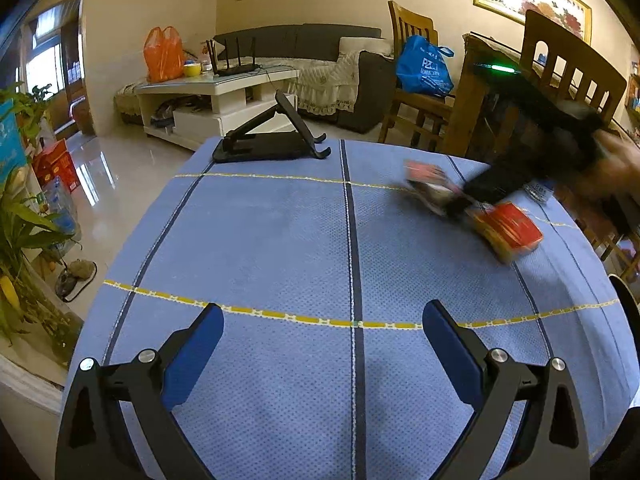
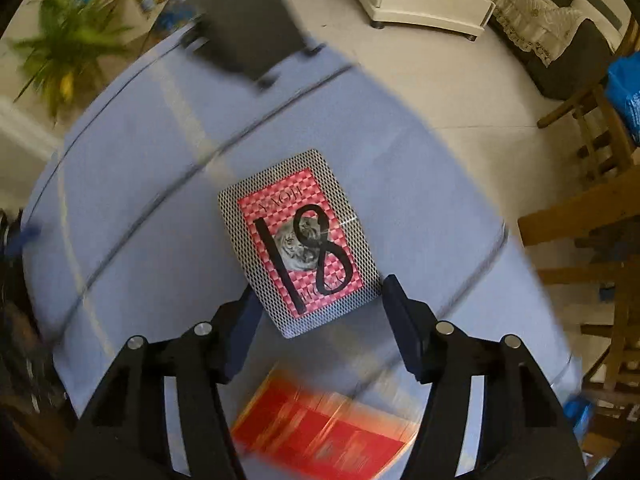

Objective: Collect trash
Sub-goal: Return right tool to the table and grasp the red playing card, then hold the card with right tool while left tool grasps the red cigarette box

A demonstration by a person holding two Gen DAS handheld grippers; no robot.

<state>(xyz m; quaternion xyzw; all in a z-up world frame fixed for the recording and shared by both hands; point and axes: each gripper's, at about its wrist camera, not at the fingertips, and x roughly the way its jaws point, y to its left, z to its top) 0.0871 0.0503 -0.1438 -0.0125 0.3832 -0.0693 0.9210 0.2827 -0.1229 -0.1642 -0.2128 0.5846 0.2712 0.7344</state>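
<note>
Covering the table, a blue striped cloth [image 1: 280, 232] fills mid-frame; sofa [image 1: 320, 46] upper centre; left gripper [image 1: 322, 322] wide, right gripper [image 2: 320, 296] clamping a playing card [image 2: 300, 240].

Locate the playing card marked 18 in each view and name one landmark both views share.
Left wrist view: the playing card shows blurred at right of centre, at the tip of the right tool, over the blue tablecloth.
Right wrist view: it fills the centre, sharp, between the right tool's fingers.
Shared landmark: the black phone stand at the table's far edge.
</note>
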